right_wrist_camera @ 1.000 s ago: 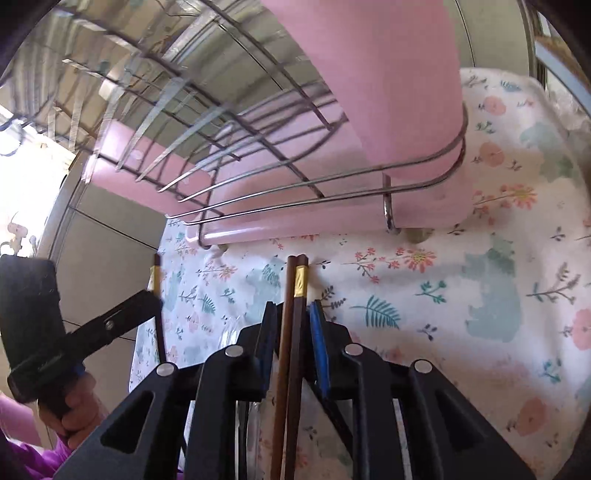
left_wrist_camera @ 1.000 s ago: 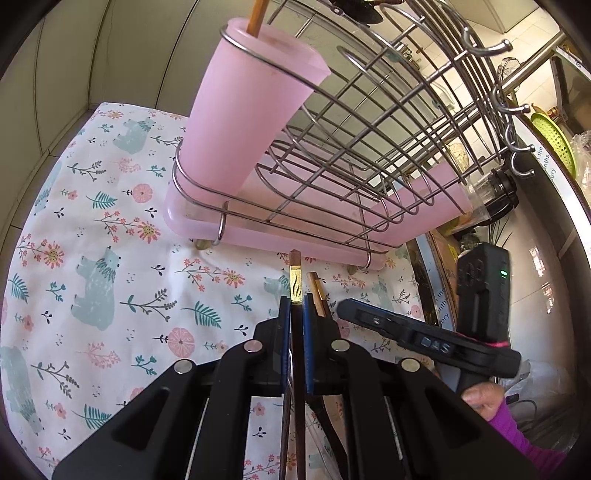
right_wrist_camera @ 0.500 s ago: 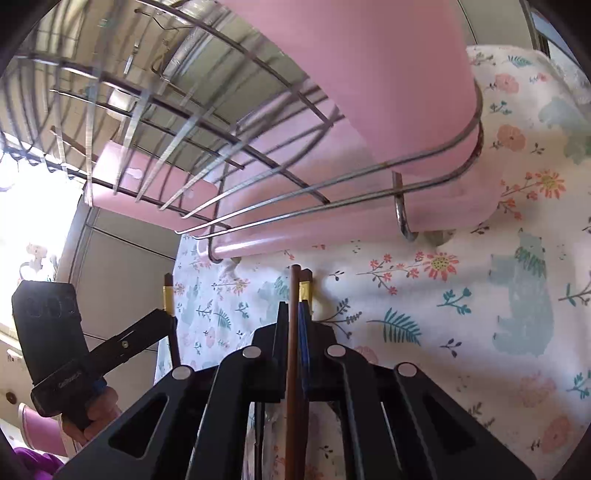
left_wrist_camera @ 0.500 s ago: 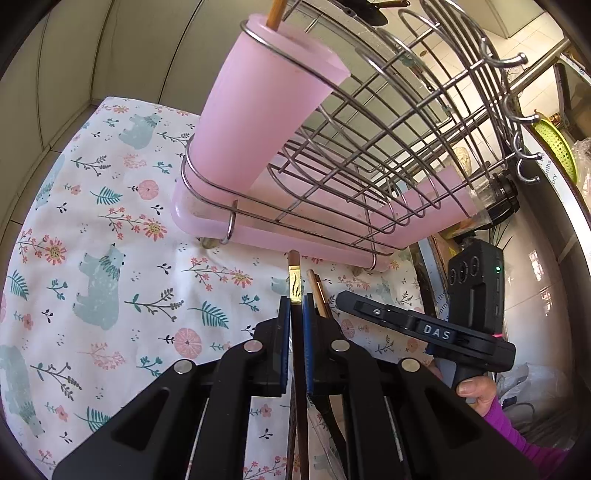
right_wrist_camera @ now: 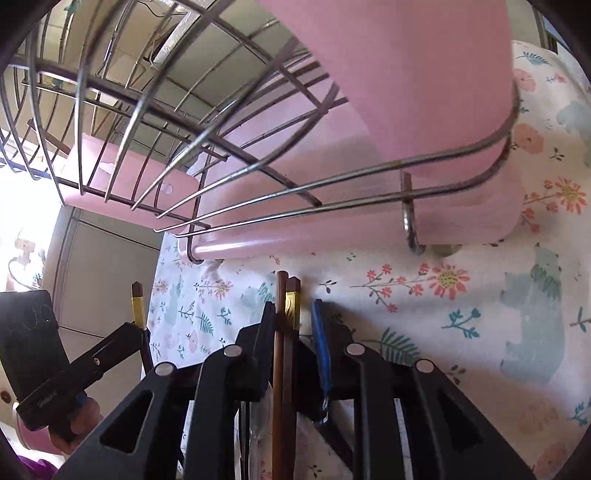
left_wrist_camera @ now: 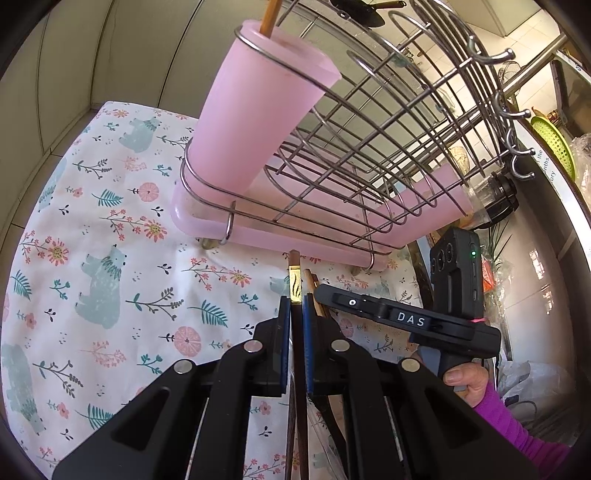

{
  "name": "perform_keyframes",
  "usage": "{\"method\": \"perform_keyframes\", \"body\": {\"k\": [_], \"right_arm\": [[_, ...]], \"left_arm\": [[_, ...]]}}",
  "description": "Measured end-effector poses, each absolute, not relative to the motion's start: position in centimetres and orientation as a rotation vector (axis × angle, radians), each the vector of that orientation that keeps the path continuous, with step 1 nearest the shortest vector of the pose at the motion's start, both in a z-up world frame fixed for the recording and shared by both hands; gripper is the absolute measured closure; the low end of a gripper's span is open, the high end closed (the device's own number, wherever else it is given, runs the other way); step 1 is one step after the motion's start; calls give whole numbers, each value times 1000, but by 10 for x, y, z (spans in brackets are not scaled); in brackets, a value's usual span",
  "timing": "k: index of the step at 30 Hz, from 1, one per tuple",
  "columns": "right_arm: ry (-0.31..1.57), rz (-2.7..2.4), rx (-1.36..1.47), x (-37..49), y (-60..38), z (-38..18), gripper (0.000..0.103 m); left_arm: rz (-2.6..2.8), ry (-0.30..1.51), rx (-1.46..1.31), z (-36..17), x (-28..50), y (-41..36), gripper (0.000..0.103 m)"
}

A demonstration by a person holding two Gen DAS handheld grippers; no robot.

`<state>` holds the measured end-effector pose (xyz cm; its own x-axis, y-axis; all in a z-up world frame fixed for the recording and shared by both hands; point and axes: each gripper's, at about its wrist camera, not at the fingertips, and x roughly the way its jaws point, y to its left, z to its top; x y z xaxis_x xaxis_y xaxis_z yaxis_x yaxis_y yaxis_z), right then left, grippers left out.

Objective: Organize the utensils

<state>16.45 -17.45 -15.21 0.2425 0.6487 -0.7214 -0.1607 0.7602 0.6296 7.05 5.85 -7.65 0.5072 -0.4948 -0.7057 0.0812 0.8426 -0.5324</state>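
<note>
My left gripper (left_wrist_camera: 294, 312) is shut on a dark chopstick (left_wrist_camera: 294, 280) with a gold band; its tip points toward the rack's base. The right gripper (right_wrist_camera: 293, 319) has its jaws opening. Two dark chopsticks (right_wrist_camera: 286, 299) stand between them against the left pad, with the right blue pad (right_wrist_camera: 318, 325) apart from them. A pink utensil cup (left_wrist_camera: 258, 122) hangs at the near end of the wire dish rack (left_wrist_camera: 369, 147), and one wooden stick (left_wrist_camera: 269, 14) rises from it. In the right wrist view the cup (right_wrist_camera: 424, 74) looms above, and the left gripper (right_wrist_camera: 138, 332) shows at the left.
The rack stands on a pink drip tray (left_wrist_camera: 314, 236) over a floral cloth (left_wrist_camera: 110, 221). Metal hooks (left_wrist_camera: 517, 173) line its far end, with a green colander (left_wrist_camera: 554, 144) behind. Tiled wall lies to the left. A hand in a purple sleeve (left_wrist_camera: 517, 435) holds the right gripper.
The right gripper closed on the two chopsticks half a second ago and has spread again, its right pad off them. It also drew closer to the rack. The left gripper keeps its grip.
</note>
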Motion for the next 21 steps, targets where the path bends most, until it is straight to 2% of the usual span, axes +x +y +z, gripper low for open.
{"method": "perform_keyframes", "body": {"k": [3,12,21], "right_arm": [[1206,601,532,165,-178,-154,95],[1113,592,530,147,-196,-125,95],[916,576,454,110,-212,-66,95]], "left_arm": [[-363,989,-476,-79,73,60,97],[-361,972,-480,-77,72,65,97],[-356,880,-472,-48,60,70,97]]}}
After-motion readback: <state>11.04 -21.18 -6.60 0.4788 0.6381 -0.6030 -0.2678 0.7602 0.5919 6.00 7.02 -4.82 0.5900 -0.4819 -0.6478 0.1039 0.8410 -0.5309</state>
